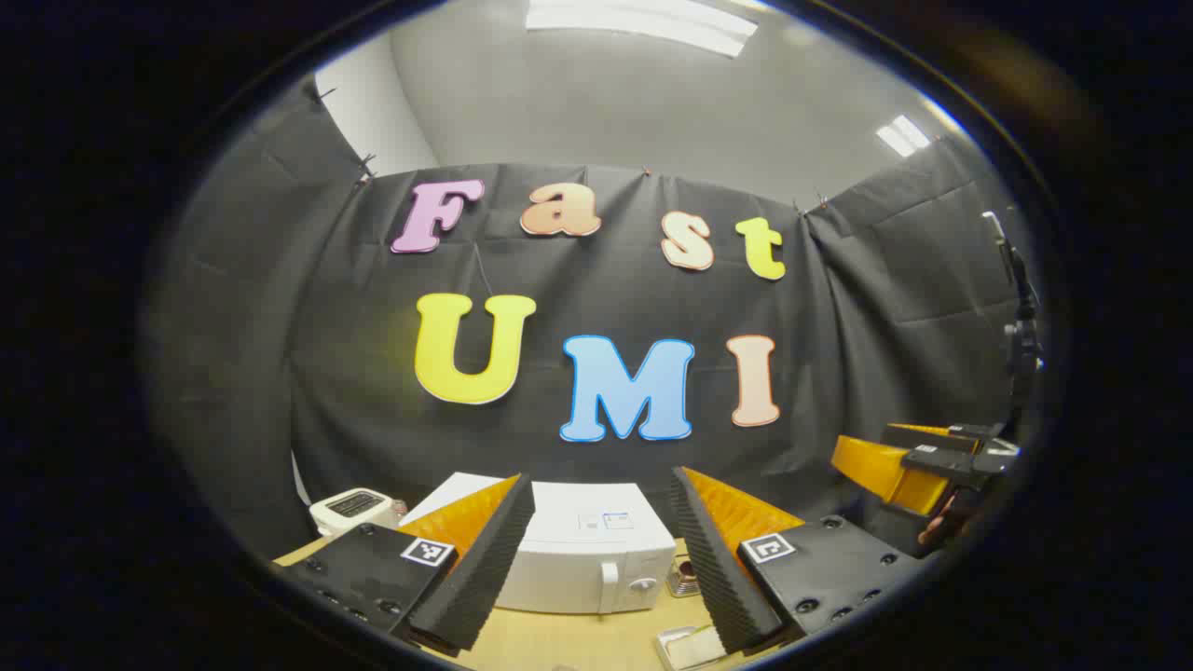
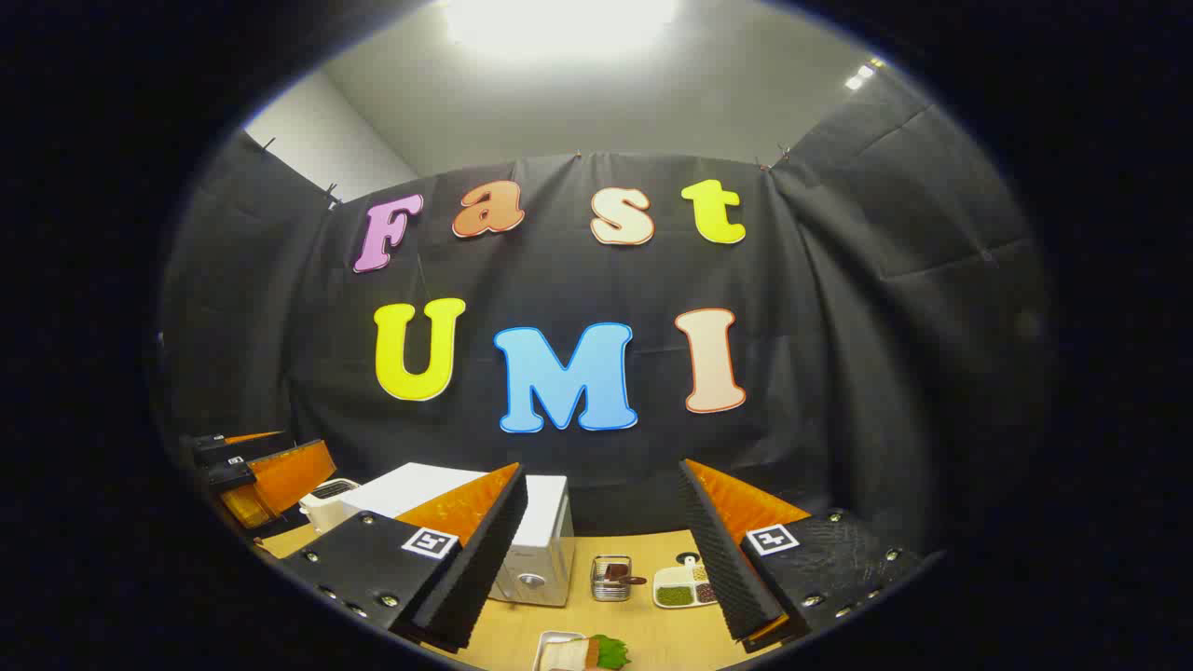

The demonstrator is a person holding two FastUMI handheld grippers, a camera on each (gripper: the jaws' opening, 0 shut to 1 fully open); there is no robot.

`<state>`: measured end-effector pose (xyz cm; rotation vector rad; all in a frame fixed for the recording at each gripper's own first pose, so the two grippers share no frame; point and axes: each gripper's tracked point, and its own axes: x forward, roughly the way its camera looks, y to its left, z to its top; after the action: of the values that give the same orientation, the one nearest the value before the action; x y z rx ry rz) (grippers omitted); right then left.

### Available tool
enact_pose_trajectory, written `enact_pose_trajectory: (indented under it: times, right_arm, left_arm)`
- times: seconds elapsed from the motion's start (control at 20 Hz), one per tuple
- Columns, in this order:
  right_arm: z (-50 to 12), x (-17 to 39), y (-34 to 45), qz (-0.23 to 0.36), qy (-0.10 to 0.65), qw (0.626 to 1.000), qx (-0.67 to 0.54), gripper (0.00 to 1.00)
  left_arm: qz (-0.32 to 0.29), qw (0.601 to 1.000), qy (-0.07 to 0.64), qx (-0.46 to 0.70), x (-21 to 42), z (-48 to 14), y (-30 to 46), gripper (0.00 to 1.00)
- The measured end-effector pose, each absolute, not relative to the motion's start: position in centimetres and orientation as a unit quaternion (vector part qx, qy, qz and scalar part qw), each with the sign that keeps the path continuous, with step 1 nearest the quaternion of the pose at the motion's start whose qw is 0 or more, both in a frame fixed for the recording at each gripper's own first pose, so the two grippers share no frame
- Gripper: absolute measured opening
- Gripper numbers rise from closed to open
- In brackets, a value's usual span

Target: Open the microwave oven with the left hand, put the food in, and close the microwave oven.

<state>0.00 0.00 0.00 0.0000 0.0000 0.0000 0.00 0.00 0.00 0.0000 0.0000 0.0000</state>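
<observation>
Two tools were held above a wooden counter (image 2: 652,634) with their fingers spread wide and nothing between them: the left tool (image 1: 596,568) and the right tool (image 2: 606,568). The microwave oven (image 1: 587,550), a white box with a closed door, a pale upright handle and a round knob at its right side, was seen on the counter against the booth's black wall, framed between the left tool's fingers. In the right gripper view the microwave oven (image 2: 541,540) was seen more from its right end, partly hidden behind that tool's left finger.

To the left of the microwave a white toaster (image 1: 352,508) was seen. Just right of the microwave a small metal holder (image 2: 611,578) with dark contents was shown, and further right a white divided dish (image 2: 685,585) with green and dark fillings. In front of the microwave, at the near edge of the counter, the food (image 2: 582,652) was seen on a white tray: a pale slice beside something green.

The right tool (image 1: 918,461) was seen far right of the microwave in the left gripper view, and the left tool (image 2: 256,475) far left in the right gripper view.
</observation>
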Motion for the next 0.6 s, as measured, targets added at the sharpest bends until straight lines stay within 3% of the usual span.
enact_pose_trajectory:
  times: [0.6]
  right_arm:
    - [0.4,1.9,7.4,0.082,-0.01,0.997,0.008,0.96]
  left_arm:
    - [0.092,0.995,-0.021,-0.006,-5.0,1.5,7.0,0.96]
